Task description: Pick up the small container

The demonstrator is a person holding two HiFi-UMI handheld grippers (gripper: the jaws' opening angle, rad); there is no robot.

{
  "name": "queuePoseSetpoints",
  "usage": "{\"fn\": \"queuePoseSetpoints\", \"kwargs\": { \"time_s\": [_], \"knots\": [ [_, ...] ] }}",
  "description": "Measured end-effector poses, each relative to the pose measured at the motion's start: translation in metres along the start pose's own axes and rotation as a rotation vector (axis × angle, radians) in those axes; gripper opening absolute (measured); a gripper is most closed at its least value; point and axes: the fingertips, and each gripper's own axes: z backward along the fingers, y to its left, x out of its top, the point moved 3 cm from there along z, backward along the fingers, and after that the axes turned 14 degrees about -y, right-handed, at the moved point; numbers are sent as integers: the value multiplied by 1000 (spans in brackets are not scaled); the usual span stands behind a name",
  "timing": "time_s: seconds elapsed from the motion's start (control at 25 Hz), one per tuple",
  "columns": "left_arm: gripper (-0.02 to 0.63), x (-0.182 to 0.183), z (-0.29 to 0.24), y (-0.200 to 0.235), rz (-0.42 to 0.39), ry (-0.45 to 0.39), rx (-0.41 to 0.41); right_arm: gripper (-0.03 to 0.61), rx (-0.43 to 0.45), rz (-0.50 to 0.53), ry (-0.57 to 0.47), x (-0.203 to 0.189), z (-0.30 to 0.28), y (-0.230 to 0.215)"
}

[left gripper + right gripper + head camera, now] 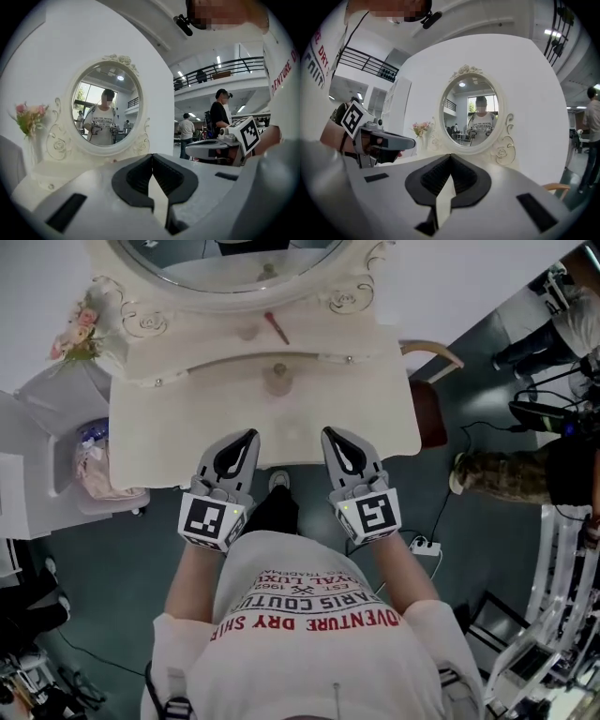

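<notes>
The container (pixel 277 379) is small, round and pale beige, blurred. It stands upright on the table (pixel 375 409) just in front of the mirror (pixel 230 263), top up. Farther from the mirror hover the left gripper (pixel 249 437) and right gripper (pixel 328 433) — both jaws closed, empty.

Cream tabletop (pixel 375 423), scroll-carved edge. Oval mirror (pixel 234 273) in an ornate cream frame, upright at its back. Pink flower spray (pixel 77 332), back left corner. Thin red stick (pixel 277 328), lying before the mirror. Wooden-backed chair (pixel 428 413), right side. White power strip (pixel 424 546) on the grey floor (pixel 122 559).
</notes>
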Motion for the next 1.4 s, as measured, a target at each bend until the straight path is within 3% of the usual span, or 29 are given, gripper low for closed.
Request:
{"fn": "queuePoseSetpoints", "kwargs": {
  "time_s": [0.24,0.48,0.6,0.72,1.0,1.4],
  "knots": [
    [8,-44,-64,43,87,48,-30,-2,10,-61,17,-31,-60,-44],
    [12,-96,-106,65,58,144,-106,-2,-1,-103,47,-64,-102,-78],
    [102,-116,-122,74,71,168,-119,-2,-2,-108,63,-79,-118,-89],
    [143,-131,-135,81,69,185,-123,-2,-2,-112,82,-94,-128,-96],
    [239,-175,-159,88,9,264,-78,-2,12,-130,126,-117,-135,-106],
    [242,-209,-189,90,48,299,-14,-2,104,-180,161,-144,-145,-121]
  ]
}}
